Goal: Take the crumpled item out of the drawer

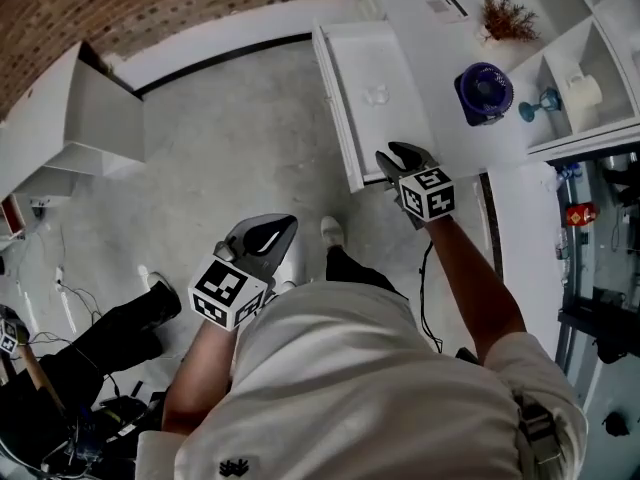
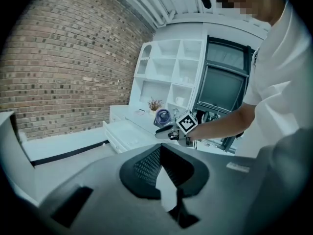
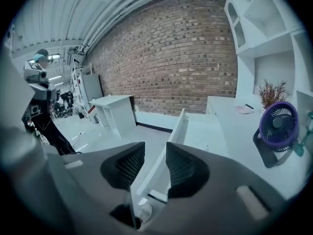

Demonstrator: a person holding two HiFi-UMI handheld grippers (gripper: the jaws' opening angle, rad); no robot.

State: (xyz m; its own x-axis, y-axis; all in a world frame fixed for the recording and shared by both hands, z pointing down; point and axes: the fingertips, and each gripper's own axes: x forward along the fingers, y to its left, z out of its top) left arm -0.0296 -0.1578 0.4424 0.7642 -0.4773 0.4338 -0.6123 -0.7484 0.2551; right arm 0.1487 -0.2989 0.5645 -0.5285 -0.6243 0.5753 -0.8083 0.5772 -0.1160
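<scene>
The right tool (image 1: 397, 156), jaws apart and empty, hovers at the front of the open white drawer (image 1: 333, 88) holding a pale crumpled item (image 1: 376, 94), while the left tool (image 1: 272, 230) is clenched on nothing.

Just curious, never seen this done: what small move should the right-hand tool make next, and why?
Probably ease the right gripper forward over the rim of the open white drawer toward the small crumpled clear item lying inside. Its jaws stand apart and empty, and it is not yet over the item.
</scene>
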